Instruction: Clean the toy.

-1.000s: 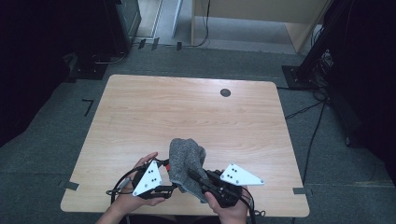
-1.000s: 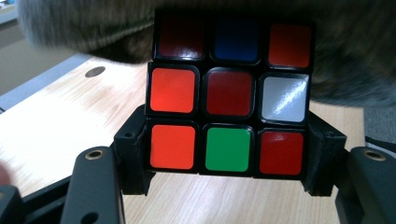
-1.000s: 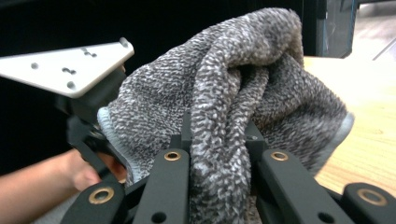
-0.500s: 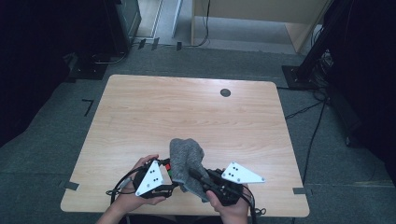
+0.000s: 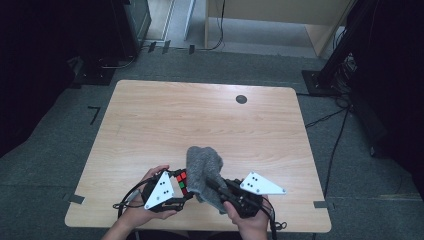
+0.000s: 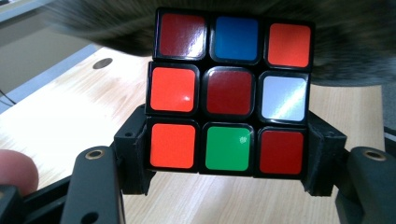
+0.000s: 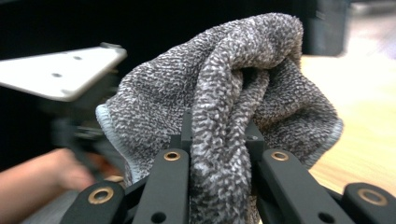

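Note:
A scrambled Rubik's cube point(image 6: 231, 95) with red, orange, blue, white and green stickers sits between the pads of my left gripper point(image 6: 229, 158), which is shut on its lower row. In the high view the cube point(image 5: 181, 181) is near the table's front edge, with the left gripper point(image 5: 183, 192) coming from the left. A grey terry cloth point(image 7: 233, 93) is bunched up and pinched by my right gripper point(image 7: 219, 140). From above, the cloth point(image 5: 202, 170) drapes against the cube's right side, and the right gripper point(image 5: 216, 189) reaches in from the right.
The light wooden table point(image 5: 200, 120) stretches away from both hands, with a round dark grommet point(image 5: 241, 99) near its far edge. Cables trail off the front edge by the hands. Dark stands and cables stand on the grey floor around the table.

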`<state>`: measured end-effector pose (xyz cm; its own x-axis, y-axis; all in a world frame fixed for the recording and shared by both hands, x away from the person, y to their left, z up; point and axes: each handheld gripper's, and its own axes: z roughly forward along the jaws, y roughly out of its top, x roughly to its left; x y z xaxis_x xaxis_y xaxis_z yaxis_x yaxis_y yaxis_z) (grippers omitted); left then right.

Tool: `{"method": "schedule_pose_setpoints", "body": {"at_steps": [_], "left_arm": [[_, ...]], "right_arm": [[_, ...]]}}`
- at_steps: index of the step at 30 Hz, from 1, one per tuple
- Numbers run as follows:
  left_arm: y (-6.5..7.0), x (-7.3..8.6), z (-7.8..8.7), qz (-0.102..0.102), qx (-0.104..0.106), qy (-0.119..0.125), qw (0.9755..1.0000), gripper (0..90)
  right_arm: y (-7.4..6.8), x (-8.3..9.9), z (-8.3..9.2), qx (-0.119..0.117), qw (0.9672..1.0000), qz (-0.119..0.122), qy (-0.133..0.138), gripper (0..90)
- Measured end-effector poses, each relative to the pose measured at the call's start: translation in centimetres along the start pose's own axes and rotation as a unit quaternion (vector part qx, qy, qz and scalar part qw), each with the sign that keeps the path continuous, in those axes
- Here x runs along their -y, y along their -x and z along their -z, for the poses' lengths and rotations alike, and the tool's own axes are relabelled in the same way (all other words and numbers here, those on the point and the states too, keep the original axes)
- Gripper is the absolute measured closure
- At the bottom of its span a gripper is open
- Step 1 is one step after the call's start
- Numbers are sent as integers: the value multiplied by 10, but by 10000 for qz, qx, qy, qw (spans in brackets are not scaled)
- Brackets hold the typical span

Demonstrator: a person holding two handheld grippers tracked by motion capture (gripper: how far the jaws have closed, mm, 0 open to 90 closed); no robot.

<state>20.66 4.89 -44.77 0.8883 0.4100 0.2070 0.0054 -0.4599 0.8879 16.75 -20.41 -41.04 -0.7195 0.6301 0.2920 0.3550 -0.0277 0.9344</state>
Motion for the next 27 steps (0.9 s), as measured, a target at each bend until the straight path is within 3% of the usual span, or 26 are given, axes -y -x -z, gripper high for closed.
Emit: {"method": "schedule_pose_setpoints", "body": {"at_steps": [2, 4, 6, 7, 8, 12, 14, 17, 19, 21, 24, 27], "left_arm": [[2, -2, 2, 7, 64, 95, 9999, 342], [1, -3, 5, 18, 42, 140, 9999, 341], [-3, -3, 8, 144, 96, 251, 9995, 341], [-5, -3, 10, 168, 90, 287, 9994, 341], [-7, -3, 10, 213, 84, 314, 9992, 341], [-11, -1, 10, 240, 33, 245, 9994, 342], [-8, 0, 7, 164, 32, 174, 9997, 341], [-4, -2, 6, 91, 95, 188, 9997, 342], [-2, -4, 7, 68, 113, 228, 9997, 342], [-2, -4, 8, 64, 76, 237, 9997, 341], [-6, -2, 10, 155, 68, 265, 9995, 341], [-7, -1, 8, 140, 100, 200, 9997, 341]], "right_arm": [[-8, 0, -4, -87, 9998, 169, -80, 788], [-6, 3, -6, -26, 9998, 125, -142, 788], [3, 6, -6, 305, 9993, 44, -219, 791], [10, 7, -5, 614, 9975, 67, -339, 792], [16, 9, -4, 705, 9967, -32, -395, 793], [23, 6, 5, 591, 9979, -220, -138, 792], [14, 0, 7, 303, 9994, -176, 68, 790], [-1, -3, 2, -8, 10000, 51, 74, 786], [-5, -1, -3, 27, 9999, 93, -81, 786], [2, 5, -5, 132, 9999, -42, -90, 788], [18, 11, -6, 665, 9969, -43, -428, 789], [28, 13, 0, 591, 9968, -426, -314, 787]]}}
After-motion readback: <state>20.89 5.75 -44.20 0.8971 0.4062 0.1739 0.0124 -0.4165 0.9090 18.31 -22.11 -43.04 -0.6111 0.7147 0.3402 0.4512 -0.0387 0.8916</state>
